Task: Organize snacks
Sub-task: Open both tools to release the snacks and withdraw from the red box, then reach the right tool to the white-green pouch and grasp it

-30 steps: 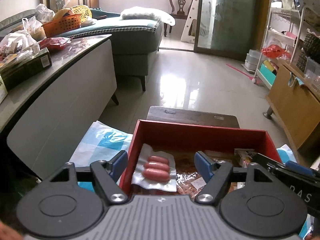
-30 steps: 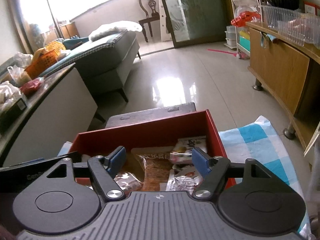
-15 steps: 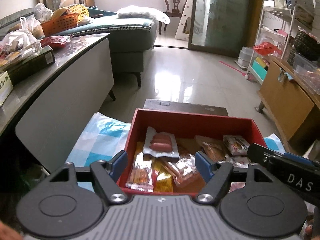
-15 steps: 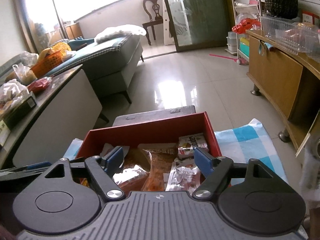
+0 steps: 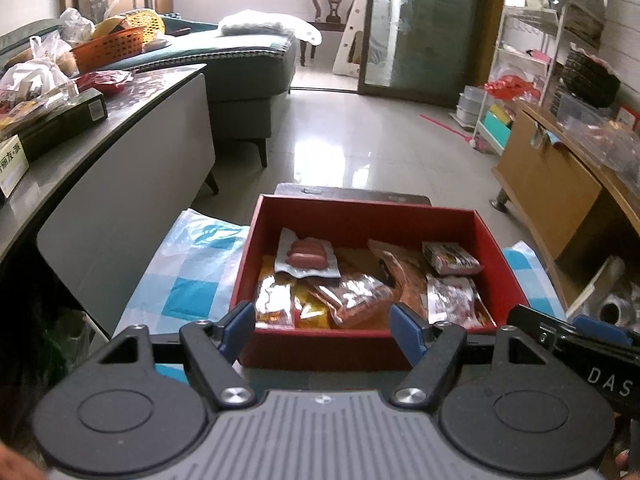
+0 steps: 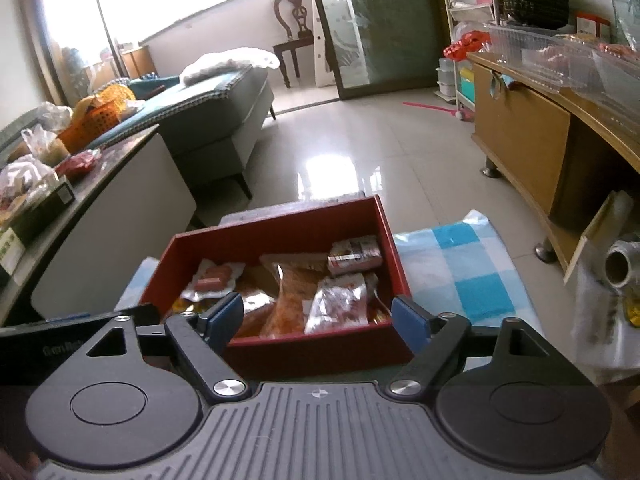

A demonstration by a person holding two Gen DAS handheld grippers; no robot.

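A red box (image 5: 360, 208) stands on a blue-and-white checked cloth (image 5: 188, 280) and holds several snack packets. A clear pack of sausages (image 5: 306, 258) lies at its back left, a small printed packet (image 5: 450, 259) at its back right. My left gripper (image 5: 324, 330) is open and empty, just before the box's near wall. The box also shows in the right wrist view (image 6: 276, 224). My right gripper (image 6: 318, 322) is open and empty, before the near wall. The sausage pack (image 6: 212, 278) and a shiny packet (image 6: 340, 304) lie inside.
A grey table (image 5: 120, 120) with bags and boxes runs along the left. A wooden cabinet (image 6: 532, 148) stands at the right, a sofa (image 6: 216, 120) behind. The right gripper's body (image 5: 580, 344) sits at the left view's lower right. A metal cylinder (image 6: 620, 264) lies right of the cloth.
Both grippers have drawn back and risen from the box, so more of its inside and its near wall show. Both stay open and empty.
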